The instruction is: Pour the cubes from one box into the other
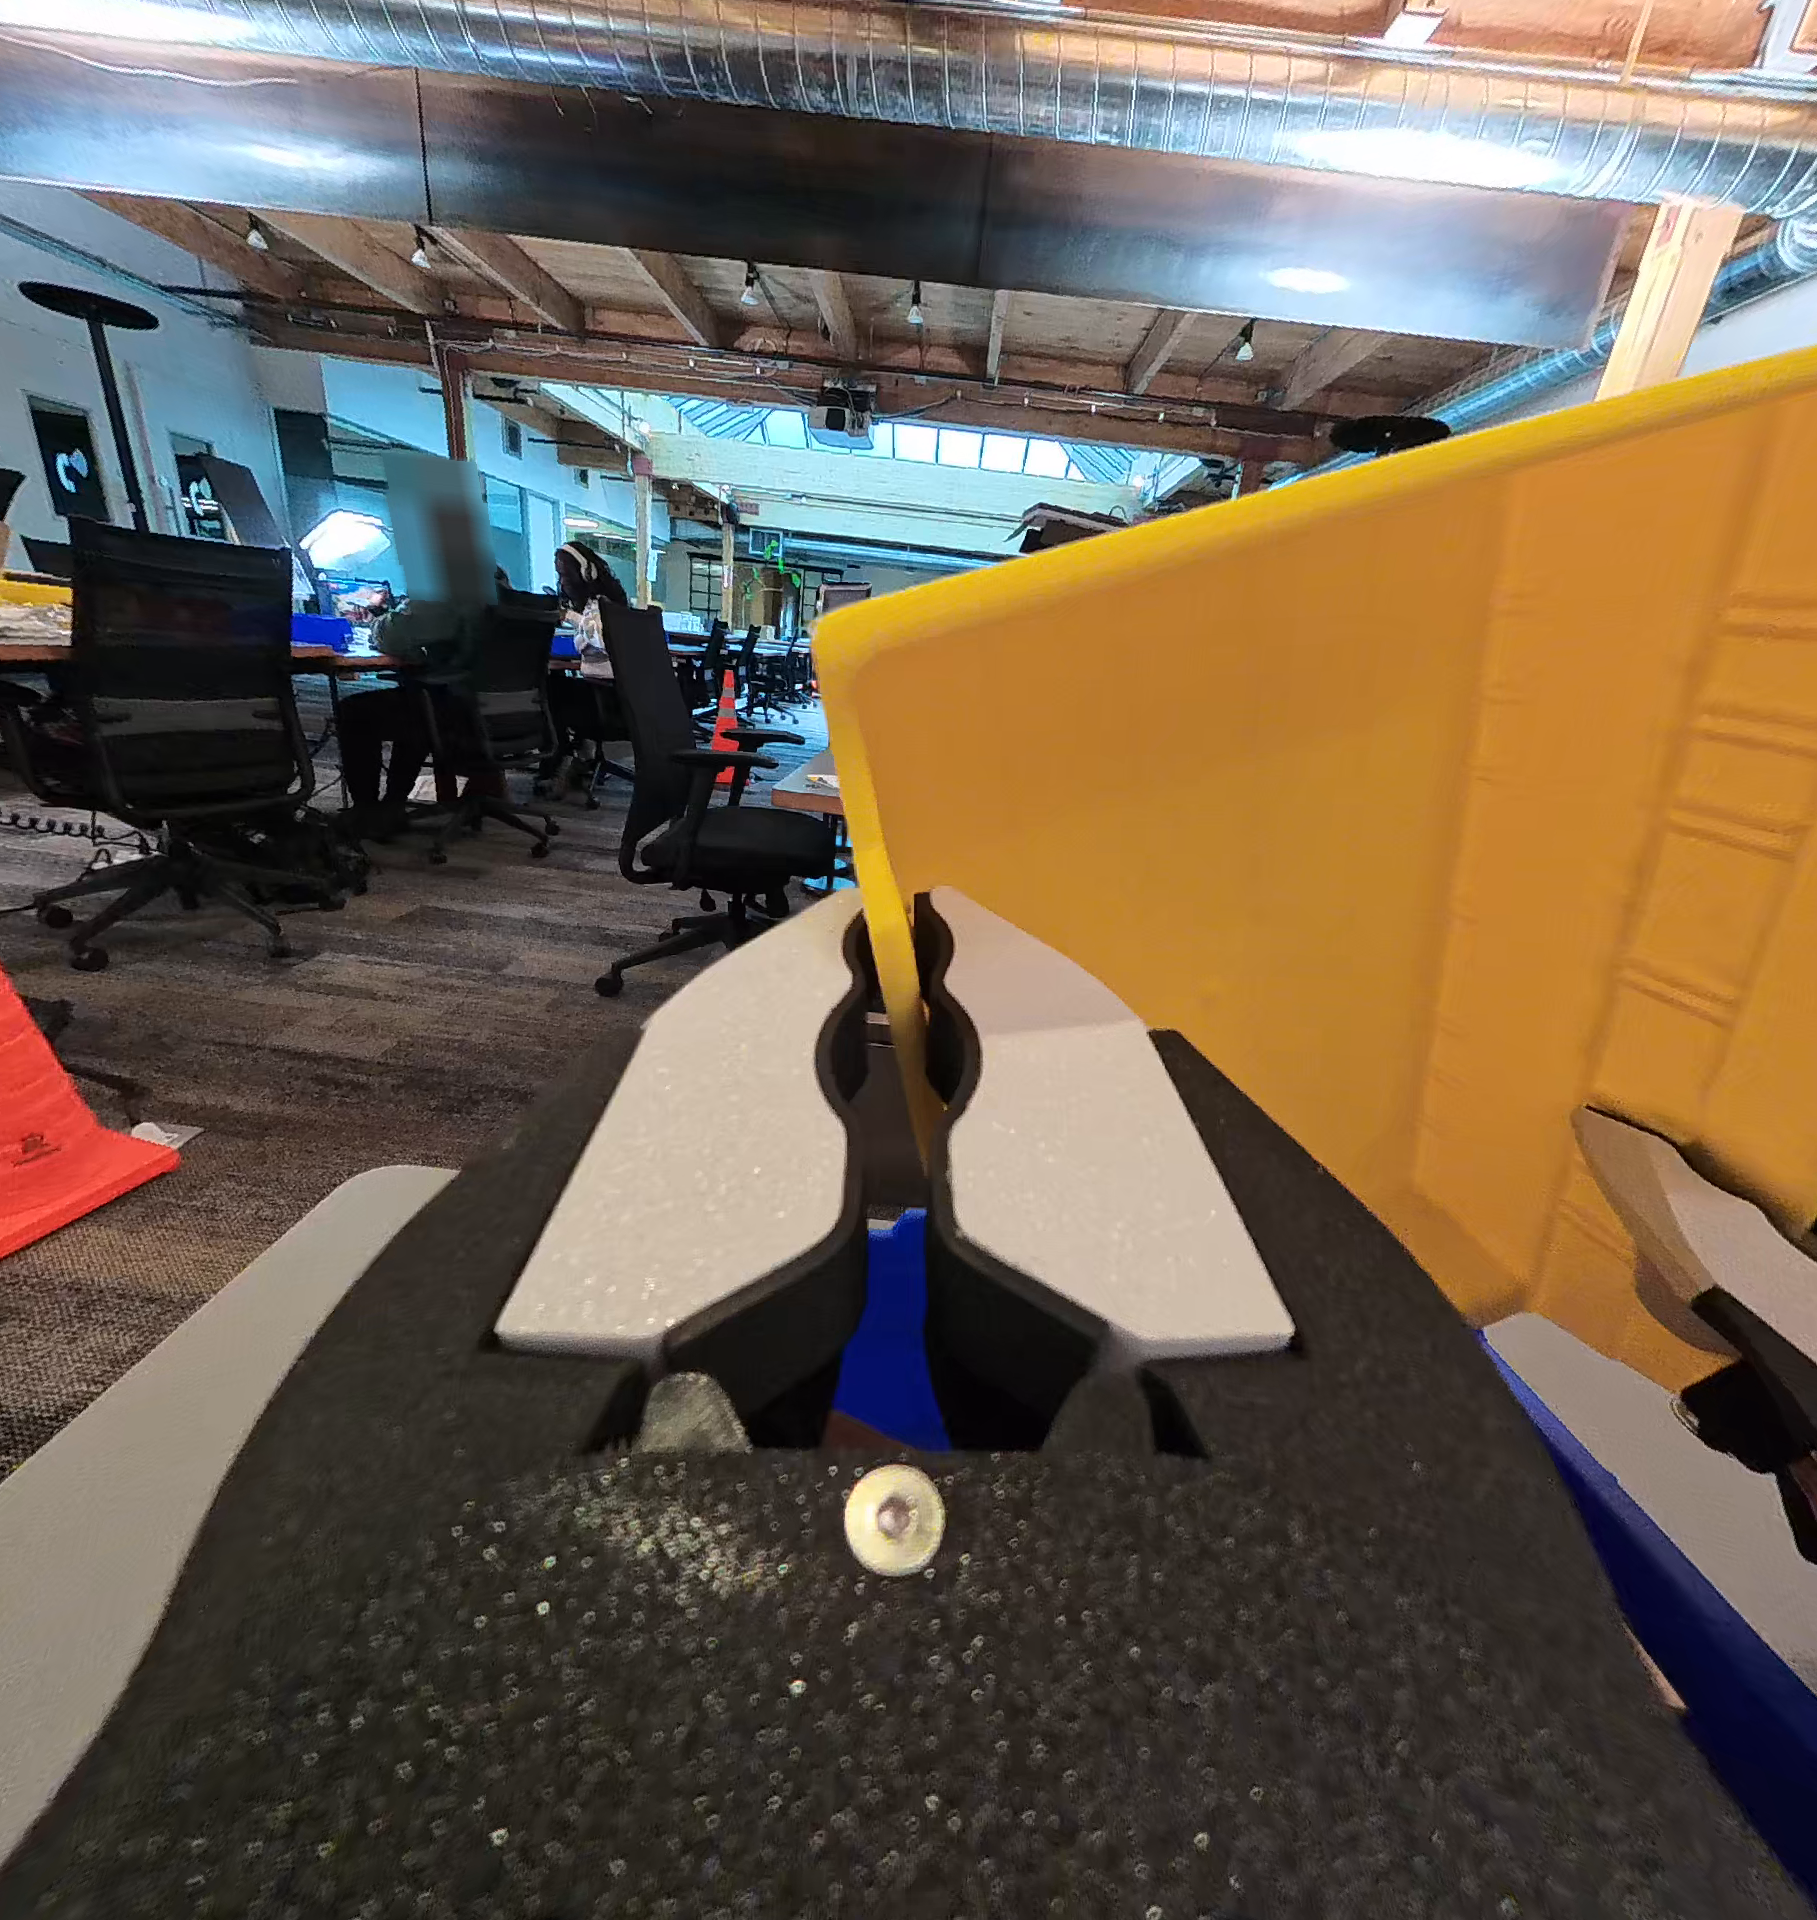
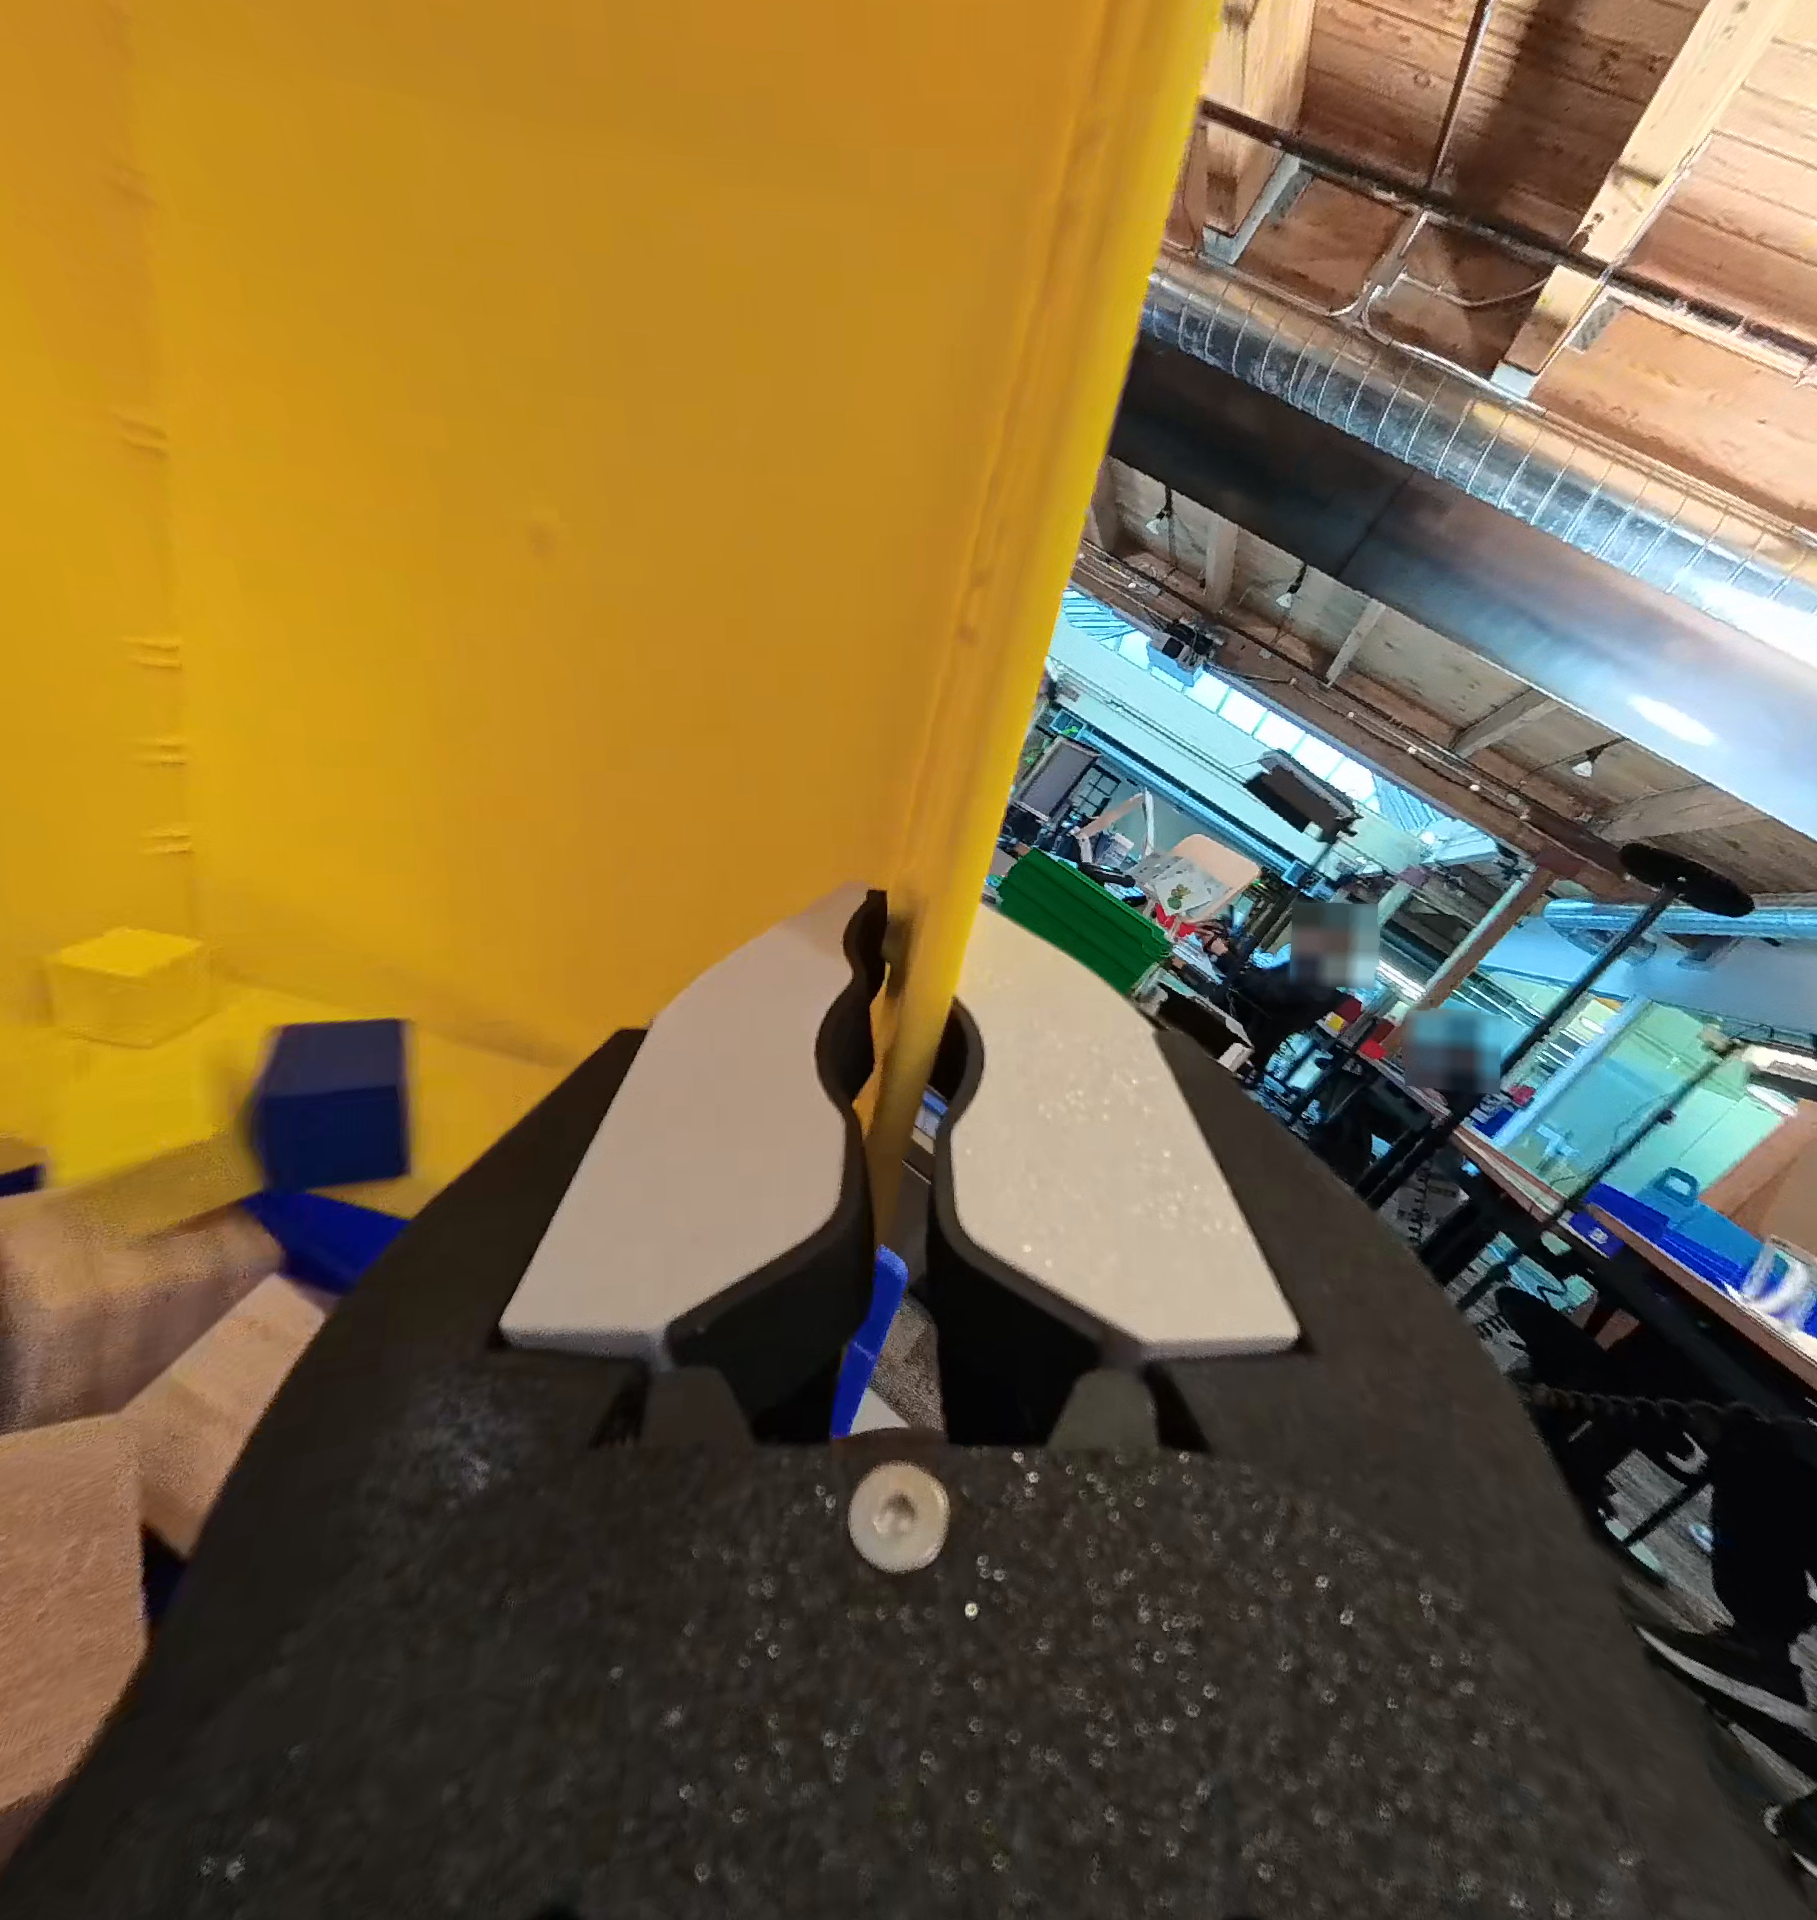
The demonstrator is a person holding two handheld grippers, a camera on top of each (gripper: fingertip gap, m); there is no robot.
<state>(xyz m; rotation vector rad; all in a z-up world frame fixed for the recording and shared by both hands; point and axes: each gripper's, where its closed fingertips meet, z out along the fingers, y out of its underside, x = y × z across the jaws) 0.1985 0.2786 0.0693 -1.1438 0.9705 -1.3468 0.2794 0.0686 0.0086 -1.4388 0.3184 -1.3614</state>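
Yellow box: my smooth yellow plastic box (image 1: 1299,831), ribbed at one end, is lifted and tipped steeply, its thin rim caught on two sides.
Left jaws: my left gripper (image 1: 899,997) pinches the rim's edge.
Right jaws: my right gripper (image 2: 899,997) pinches the opposite wall.
Cubes: a blue cube (image 2: 332,1101) and a yellow cube (image 2: 130,982) sit on the box's inner wall; tan wooden cubes (image 2: 42,1538) lie heaped below.
Blue box: the blue plastic box (image 1: 1735,1704) sits underneath.
Room: open carpet (image 1: 312,1039) left, beside an orange cone (image 1: 10,1101).
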